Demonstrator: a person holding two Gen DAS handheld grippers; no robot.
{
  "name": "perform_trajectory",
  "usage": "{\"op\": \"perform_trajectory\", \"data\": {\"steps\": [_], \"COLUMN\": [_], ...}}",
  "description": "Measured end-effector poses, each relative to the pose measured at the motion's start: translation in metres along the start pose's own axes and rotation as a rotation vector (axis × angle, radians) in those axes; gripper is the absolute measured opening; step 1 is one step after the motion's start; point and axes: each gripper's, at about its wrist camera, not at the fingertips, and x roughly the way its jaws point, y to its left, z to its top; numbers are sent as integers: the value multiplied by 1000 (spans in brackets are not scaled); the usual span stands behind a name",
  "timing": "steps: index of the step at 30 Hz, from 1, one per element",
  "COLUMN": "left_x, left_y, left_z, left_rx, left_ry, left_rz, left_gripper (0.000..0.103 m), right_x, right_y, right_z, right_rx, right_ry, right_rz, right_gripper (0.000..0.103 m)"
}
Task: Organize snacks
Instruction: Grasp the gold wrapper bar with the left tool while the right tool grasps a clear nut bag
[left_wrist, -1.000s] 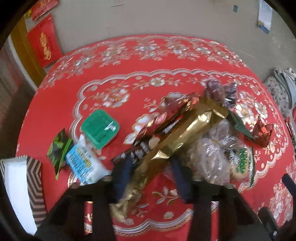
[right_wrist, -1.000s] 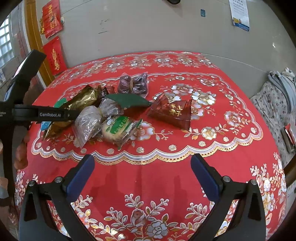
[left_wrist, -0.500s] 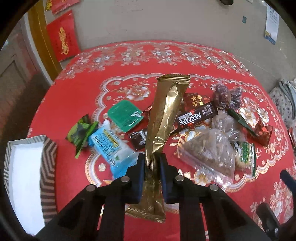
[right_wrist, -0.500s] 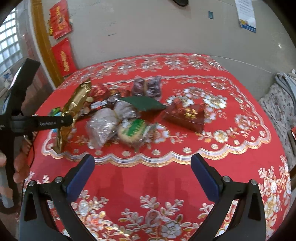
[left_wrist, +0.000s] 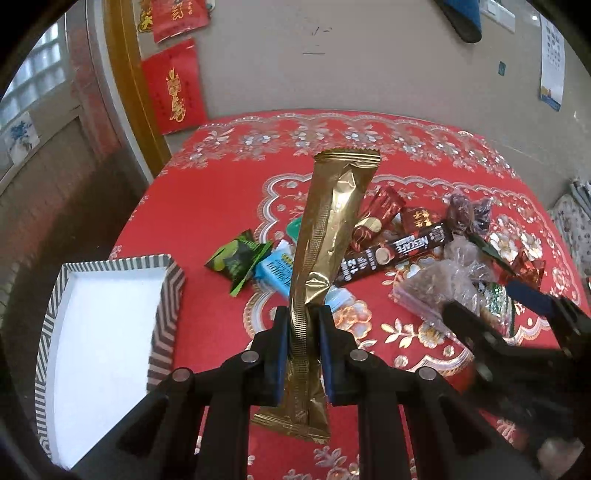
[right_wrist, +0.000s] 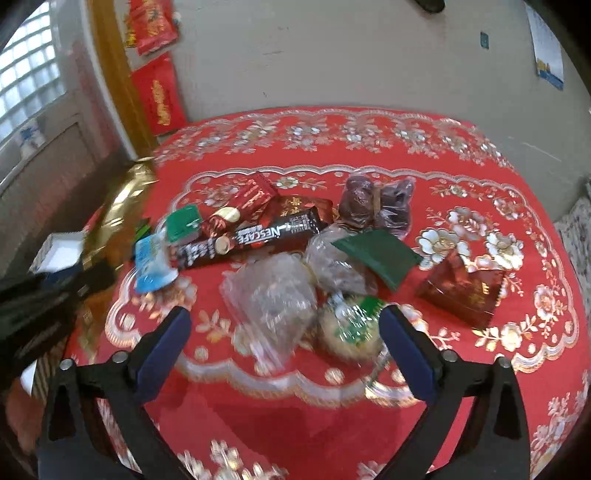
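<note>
The striped tray (left_wrist: 162, 321) sits at the left edge of the red tablecloth (left_wrist: 207, 206), and its white inside looks bare. It is the spot to aim for.

Just right of the tray, the left gripper (left_wrist: 301, 332) is squeezed tight on the long gold packet (left_wrist: 328, 236). The packet stands up tall between the blue pads, with a short bit hanging below them. It is off the cloth. I think the job now is to carry it over to the tray. To do that well, keep the squeeze firm, because the shiny wrap looks slippery. Tip the packet flat and low over the tray before letting go, so it lies down and does not poke over the rim.

Further right of the tray lies the snack pile: a green packet (left_wrist: 238, 258), a blue packet (left_wrist: 277, 273) and a dark Nescafe stick (left_wrist: 391, 254).

Furthest from the tray, the right gripper (right_wrist: 284, 343) has its pads wide apart and holds nothing. It hangs just over a clear bag (right_wrist: 273, 299) and a green-label cake (right_wrist: 351, 325). It should pick one snack only, not both.
</note>
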Motion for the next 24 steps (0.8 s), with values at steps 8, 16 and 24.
{"op": "perform_trajectory", "data": {"steps": [8, 16, 24], "left_x": [7, 6, -2], "left_y": [8, 10, 8], "left_z": [-8, -13, -23], "left_rx": [-8, -8, -11], "left_ry": [31, 32, 24], "left_rz": [-33, -44, -37], "left_gripper": [15, 15, 15], "right_x": [38, 40, -5], "right_y": [14, 18, 13], "right_z": [8, 6, -18], "right_rx": [-15, -111, -115], "right_ry": [57, 30, -49], "right_rz": [-168, -217, -12], "right_gripper": [96, 48, 38]}}
